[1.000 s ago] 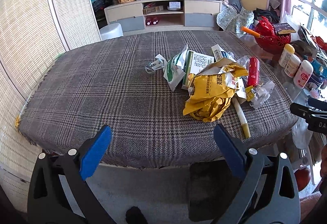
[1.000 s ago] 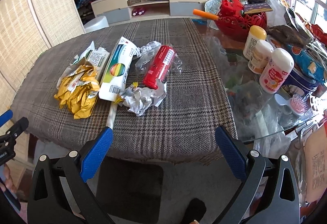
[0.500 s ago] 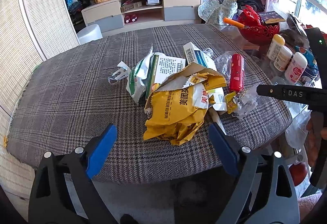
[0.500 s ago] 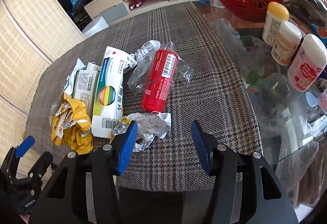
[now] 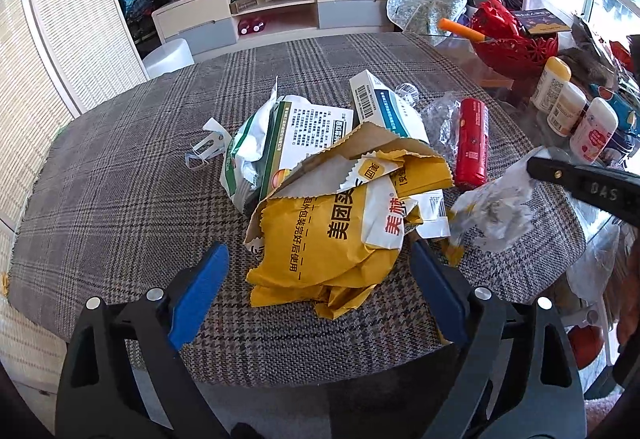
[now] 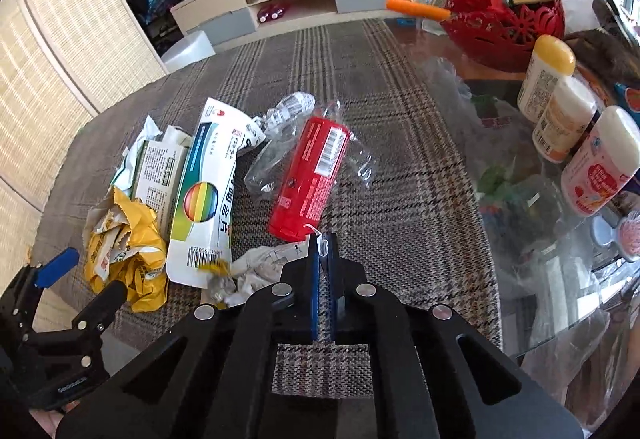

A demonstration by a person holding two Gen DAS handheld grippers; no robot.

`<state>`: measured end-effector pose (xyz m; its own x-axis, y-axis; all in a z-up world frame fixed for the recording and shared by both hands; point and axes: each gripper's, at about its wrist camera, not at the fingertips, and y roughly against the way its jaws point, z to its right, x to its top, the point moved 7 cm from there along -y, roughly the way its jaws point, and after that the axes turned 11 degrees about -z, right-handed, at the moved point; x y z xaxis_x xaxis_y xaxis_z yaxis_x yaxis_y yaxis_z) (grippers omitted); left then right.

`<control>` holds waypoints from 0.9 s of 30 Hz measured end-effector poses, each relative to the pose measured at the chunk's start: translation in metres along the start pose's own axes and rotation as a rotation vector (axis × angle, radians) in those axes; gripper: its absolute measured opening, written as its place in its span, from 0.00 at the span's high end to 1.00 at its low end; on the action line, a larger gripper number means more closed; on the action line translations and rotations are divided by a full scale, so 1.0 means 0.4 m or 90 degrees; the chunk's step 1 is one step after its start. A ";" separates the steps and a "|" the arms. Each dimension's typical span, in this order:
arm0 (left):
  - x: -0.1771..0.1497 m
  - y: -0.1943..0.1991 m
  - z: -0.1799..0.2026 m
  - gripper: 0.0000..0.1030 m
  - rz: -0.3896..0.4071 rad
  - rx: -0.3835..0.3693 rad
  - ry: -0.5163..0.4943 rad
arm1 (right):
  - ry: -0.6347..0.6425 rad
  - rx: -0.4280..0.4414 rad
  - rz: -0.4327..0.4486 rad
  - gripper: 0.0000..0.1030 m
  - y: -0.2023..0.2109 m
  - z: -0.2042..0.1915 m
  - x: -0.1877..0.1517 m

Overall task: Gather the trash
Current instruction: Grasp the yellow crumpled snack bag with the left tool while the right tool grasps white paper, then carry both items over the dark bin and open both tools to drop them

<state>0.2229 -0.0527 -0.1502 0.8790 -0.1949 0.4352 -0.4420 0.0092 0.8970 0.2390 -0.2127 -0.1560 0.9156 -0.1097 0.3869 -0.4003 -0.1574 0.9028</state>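
Clamping its blue pads together, the right hand-held gripper [image 6: 323, 241] pinches an edge of the crumpled white wrapper [image 6: 256, 271], which lies on the plaid-covered worktop [image 6: 400, 199] just in front of the red tube [image 6: 310, 179]. In the left wrist view the same wrapper [image 5: 494, 211] appears lifted slightly at its right side, where the black tip of that gripper meets it.

The left hand-held gripper [image 5: 320, 291] stands wide, its two blue pads on either side of the near end of the yellow paper bag [image 5: 332, 235]; the pads do not press on the bag.

Taking the red tube as landmark: the tube rests on a clear plastic film [image 6: 360, 163], a long white box with a rainbow circle [image 6: 204, 195] lies just to its left, and beyond that box sit a green-and-white packet [image 6: 160, 167] and the yellow bag [image 6: 128, 255]. To the tube's right, on bare glass, three white bottles [image 6: 568, 123] stand close together, with a red basket [image 6: 504, 19] behind them.
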 end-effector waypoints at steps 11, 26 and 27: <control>0.047 -0.042 0.020 0.30 0.003 -0.024 0.005 | 0.012 -0.018 0.047 0.95 0.082 0.027 0.012; 0.017 0.011 0.010 0.58 0.037 -0.035 -0.013 | 0.031 -0.007 0.073 0.95 0.143 -0.004 -0.013; 0.011 0.017 0.004 0.58 0.036 -0.037 -0.010 | 0.033 -0.005 0.075 0.95 0.147 -0.009 -0.014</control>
<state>0.2235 -0.0550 -0.1423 0.8495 -0.2085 0.4846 -0.4796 0.0775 0.8741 0.2105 -0.2179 -0.1046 0.8633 -0.0756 0.4990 -0.5047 -0.1388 0.8520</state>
